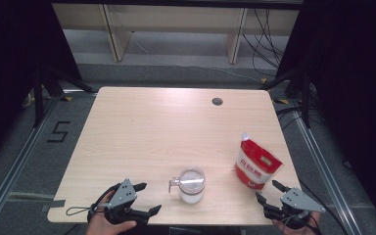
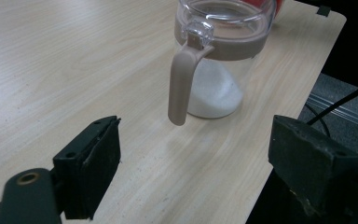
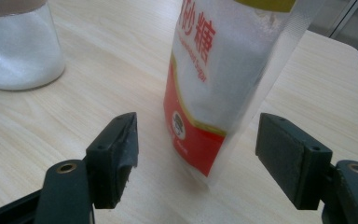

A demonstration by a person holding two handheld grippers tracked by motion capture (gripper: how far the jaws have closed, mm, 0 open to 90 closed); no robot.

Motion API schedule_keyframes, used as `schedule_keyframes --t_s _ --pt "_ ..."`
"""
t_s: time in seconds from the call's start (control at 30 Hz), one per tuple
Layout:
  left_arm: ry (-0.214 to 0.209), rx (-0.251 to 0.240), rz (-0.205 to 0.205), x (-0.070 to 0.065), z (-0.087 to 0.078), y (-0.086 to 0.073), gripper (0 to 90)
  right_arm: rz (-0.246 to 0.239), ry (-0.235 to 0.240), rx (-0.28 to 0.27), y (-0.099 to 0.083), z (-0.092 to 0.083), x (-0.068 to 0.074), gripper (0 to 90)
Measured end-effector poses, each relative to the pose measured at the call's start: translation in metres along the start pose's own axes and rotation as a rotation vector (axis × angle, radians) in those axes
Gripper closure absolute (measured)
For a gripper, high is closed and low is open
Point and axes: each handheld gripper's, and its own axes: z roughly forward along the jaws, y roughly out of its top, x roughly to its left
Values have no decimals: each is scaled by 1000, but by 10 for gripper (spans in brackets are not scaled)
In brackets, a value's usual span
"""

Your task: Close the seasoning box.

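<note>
On the near half of the pale wooden table (image 1: 166,127), seen from the high view, a clear plastic jar with a taupe lid and handle (image 1: 191,184), part-filled with white grains, stands between the two hands. The left gripper (image 1: 143,199) sits to the jar's left, near the front edge, jaws spread with nothing between them. The right gripper (image 1: 269,192) sits at the front right corner, and the red-and-white upright sugar pouch (image 1: 256,163) stands just beyond it, leaning a little. Each hand is nearer its own thing: left to the jar, right to the pouch.

In the left gripper view, the jar (image 2: 216,56) stands ahead of the left gripper (image 2: 193,154), clear of both pads and slightly right of centre. Its handle (image 2: 182,84) hangs vertically, facing the jaws, so a straight advance would likely meet the handle first.

In the right gripper view, the pouch (image 3: 219,79) rises upright just ahead of the right gripper (image 3: 196,154), its bottom edge roughly in line with the gap. The jaws stand wide and I judge neither pad touches it. The jar (image 3: 21,46) sits well off to the upper left.
</note>
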Motion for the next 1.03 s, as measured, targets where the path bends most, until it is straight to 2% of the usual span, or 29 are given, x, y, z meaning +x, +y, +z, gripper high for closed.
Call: schedule_keyframes --t_s 0.03,0.23,0.27,0.3,0.47,0.53,0.57,0.6,0.63,0.67,0.7,0.77,0.8,0.83,0.9,0.97,1.0,1.03 --pt "3 1 -26 -2 0 -1 167 -2 0 0 0 0 0 309" --pt "12 14 -30 -3 -1 -7 167 4 3 5 0 0 1 309" --pt "15 23 -12 -1 0 -8 167 0 2 2 0 0 0 309" --pt "9 18 -25 -3 0 -9 167 4 4 5 0 0 1 309" --pt "16 20 -12 -3 2 -14 167 7 2 17 0 0 2 308" --pt "5 22 -22 -4 3 -17 167 0 4 4 0 1 1 308" --pt "19 47 -4 -3 2 -18 167 -1 5 4 0 1 1 308" --pt "16 34 -19 -4 3 -19 167 -1 5 3 0 1 1 308" --pt "12 32 -4 -3 3 -20 167 1 5 4 0 0 1 308" --pt "14 25 -25 -4 4 -21 167 -10 5 1 0 1 0 308" --pt "14 33 -49 -5 4 -23 167 1 3 6 0 0 1 307" --pt "21 33 -50 -4 4 -23 167 15 9 14 0 0 1 307" --pt "19 34 -61 -4 3 -23 167 -6 1 8 0 0 0 307" --pt "19 32 -63 -3 4 -24 167 28 19 28 -1 0 2 307" --pt "19 37 -62 -3 3 -24 167 39 22 27 0 0 3 307" --pt "21 27 -34 -1 3 -23 167 20 16 20 0 0 1 307" --pt "16 28 -37 -1 3 -23 167 14 4 11 -1 0 1 307" --pt "27 43 -22 0 2 -23 167 17 1 12 -1 0 1 306"
